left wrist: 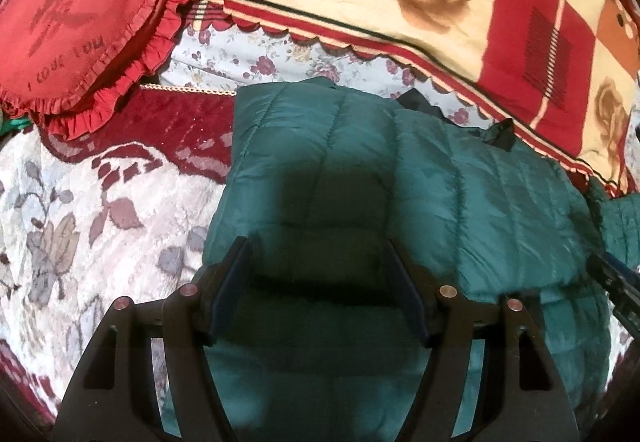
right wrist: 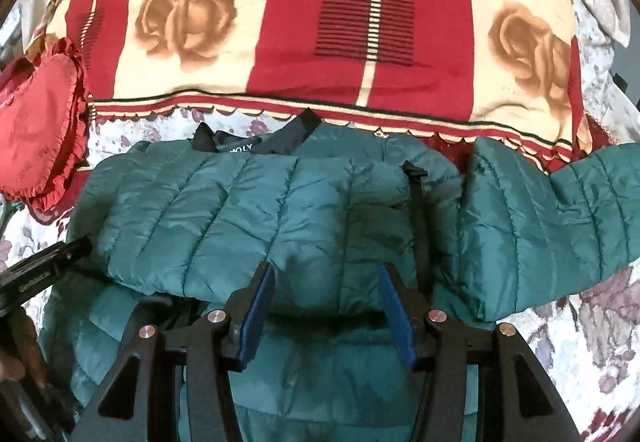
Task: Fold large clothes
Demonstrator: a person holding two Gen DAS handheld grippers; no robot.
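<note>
A teal quilted puffer jacket [left wrist: 360, 169] lies on the bed, its left sleeve folded across the body [right wrist: 224, 217]. Its black collar [right wrist: 256, 143] points toward the pillows, and its right sleeve [right wrist: 560, 209] stretches out to the right. My left gripper [left wrist: 316, 254] is open and empty, hovering just above the jacket's left part. My right gripper [right wrist: 326, 274] is open and empty above the middle of the jacket, near the black zipper strip [right wrist: 420, 226]. The left gripper also shows in the right wrist view [right wrist: 48, 262] at the left edge.
A red and cream blanket with rose prints [right wrist: 320, 21] lies behind the jacket. A red heart-shaped frilled pillow [left wrist: 80, 13] sits at the far left. The floral bedspread [left wrist: 80, 209] shows on both sides of the jacket.
</note>
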